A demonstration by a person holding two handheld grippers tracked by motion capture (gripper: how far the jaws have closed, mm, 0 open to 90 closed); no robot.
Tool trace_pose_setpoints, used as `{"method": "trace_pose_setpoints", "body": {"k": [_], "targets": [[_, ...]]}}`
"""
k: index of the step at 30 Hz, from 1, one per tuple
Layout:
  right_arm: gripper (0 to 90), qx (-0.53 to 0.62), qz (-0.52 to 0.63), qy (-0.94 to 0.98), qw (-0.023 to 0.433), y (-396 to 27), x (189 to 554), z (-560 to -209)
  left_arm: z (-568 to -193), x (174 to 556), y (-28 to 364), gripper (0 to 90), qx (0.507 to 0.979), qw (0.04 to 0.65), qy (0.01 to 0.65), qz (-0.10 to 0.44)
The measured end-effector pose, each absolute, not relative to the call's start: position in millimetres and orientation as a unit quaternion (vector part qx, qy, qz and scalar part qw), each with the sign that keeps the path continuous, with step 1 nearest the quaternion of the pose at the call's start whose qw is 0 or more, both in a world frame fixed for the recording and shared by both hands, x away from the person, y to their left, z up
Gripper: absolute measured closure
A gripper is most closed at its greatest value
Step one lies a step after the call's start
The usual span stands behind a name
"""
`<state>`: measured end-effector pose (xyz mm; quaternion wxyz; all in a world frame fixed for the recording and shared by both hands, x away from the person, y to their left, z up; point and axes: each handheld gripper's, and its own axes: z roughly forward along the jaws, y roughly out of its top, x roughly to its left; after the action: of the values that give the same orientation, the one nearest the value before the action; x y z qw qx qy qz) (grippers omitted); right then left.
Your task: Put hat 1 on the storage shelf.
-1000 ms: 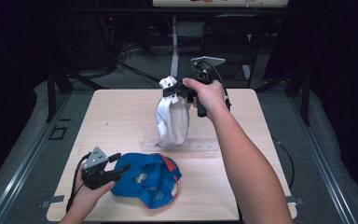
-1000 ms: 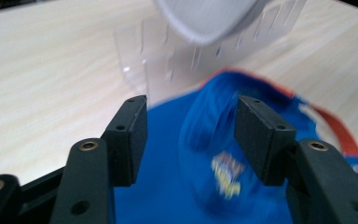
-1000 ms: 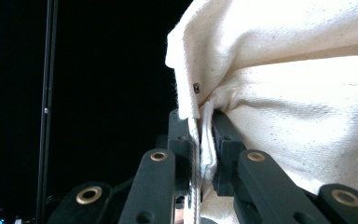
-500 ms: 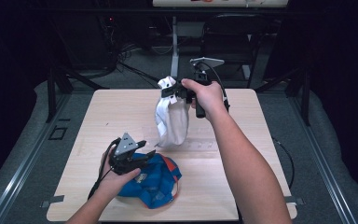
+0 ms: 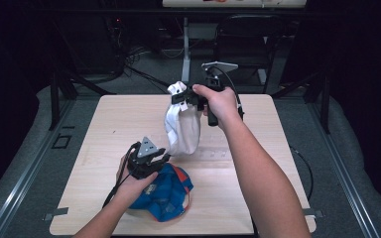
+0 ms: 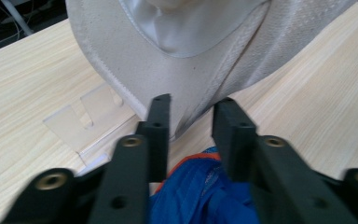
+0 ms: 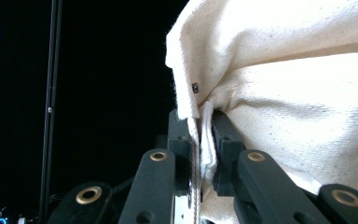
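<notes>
The right gripper (image 5: 182,97) is clamped on the top edge of a white cloth bag (image 5: 182,130), which hangs over the far middle of the wooden table (image 5: 104,119). The left gripper (image 5: 159,157), jaws parted and holding nothing, sits just near of the bag's bottom, above a blue cap (image 5: 166,196) near the near edge. The table's left and right sides lie bare; dark floor surrounds it.

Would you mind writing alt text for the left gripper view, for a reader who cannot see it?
The left gripper, jaws open, points at the bottom edge of a hanging white cloth bag above a light wooden table. A blue garment lies under the jaws, and a clear plastic piece rests on the table at left.
</notes>
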<state>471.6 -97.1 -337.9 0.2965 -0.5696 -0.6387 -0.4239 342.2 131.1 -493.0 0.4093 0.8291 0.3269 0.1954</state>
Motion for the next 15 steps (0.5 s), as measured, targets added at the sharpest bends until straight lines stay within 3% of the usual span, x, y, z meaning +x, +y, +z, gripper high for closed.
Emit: {"method": "trace_pose_setpoints", "body": {"k": [5,15], "targets": [[81.1,-0.569,-0.426,-0.638,0.297,-95,470,-338,-493,343,131,78.3,0.832,0.401,0.321,0.209],[81.2,-0.566,-0.422,-0.643,0.298,-94,467,-338,-500,344,147,83.5,0.822,0.408,0.341,0.204]]}}
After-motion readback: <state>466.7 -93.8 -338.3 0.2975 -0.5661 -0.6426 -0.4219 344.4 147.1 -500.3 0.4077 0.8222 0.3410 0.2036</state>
